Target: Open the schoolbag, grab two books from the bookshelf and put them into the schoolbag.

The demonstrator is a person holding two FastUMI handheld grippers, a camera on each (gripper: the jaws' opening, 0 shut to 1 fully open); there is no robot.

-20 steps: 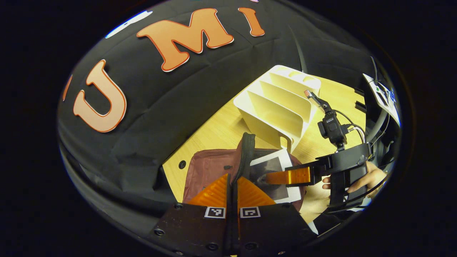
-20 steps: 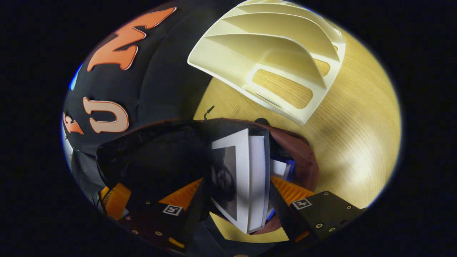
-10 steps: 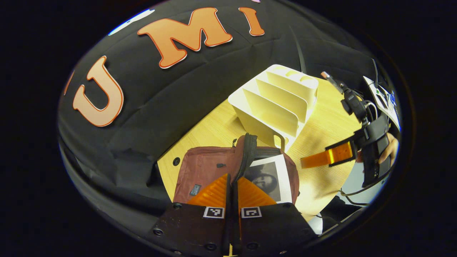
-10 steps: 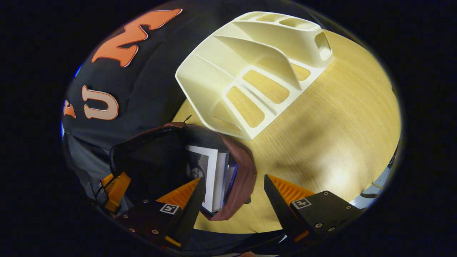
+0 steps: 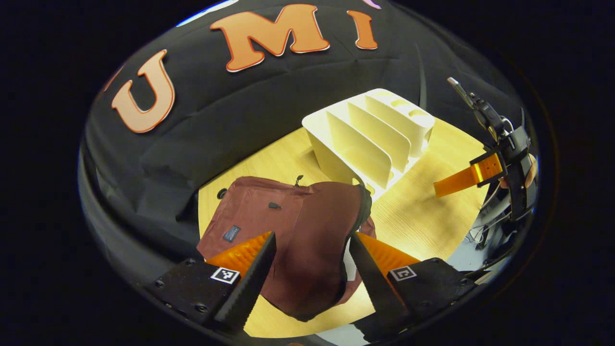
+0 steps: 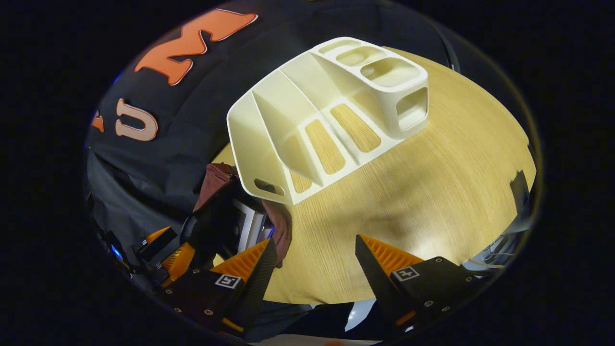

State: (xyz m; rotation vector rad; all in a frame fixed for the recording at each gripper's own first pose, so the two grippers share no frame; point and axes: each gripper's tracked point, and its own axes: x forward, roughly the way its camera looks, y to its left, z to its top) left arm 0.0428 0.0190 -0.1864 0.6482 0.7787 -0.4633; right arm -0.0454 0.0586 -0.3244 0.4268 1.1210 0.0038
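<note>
The maroon schoolbag (image 5: 298, 226) lies on the wooden table (image 5: 413, 221), its flap folded over the opening, with a white book edge (image 5: 348, 257) peeking out at the zip. My left gripper (image 5: 307, 252) hovers open just above the bag, touching nothing. From the right gripper view the bag (image 6: 218, 180) gapes at the left, with the books (image 6: 252, 226) standing inside. My right gripper (image 6: 314, 257) is open over bare table, apart from the bag; it also appears far right (image 5: 459, 180) in the left gripper view. The cream bookshelf (image 6: 326, 110) stands behind the bag with bare slots.
The bookshelf (image 5: 370, 139) sits close to the bag's far side, against the black cloth wall. A hand (image 5: 528, 173) holds the right gripper at the table's right edge, with cables beside it. The left gripper (image 6: 168, 250) shows beside the bag, lower left in the right gripper view.
My left gripper opened and let go of the bag's zip edge; the flap dropped over the book. My right gripper released the book into the bag and drew back to the right.
</note>
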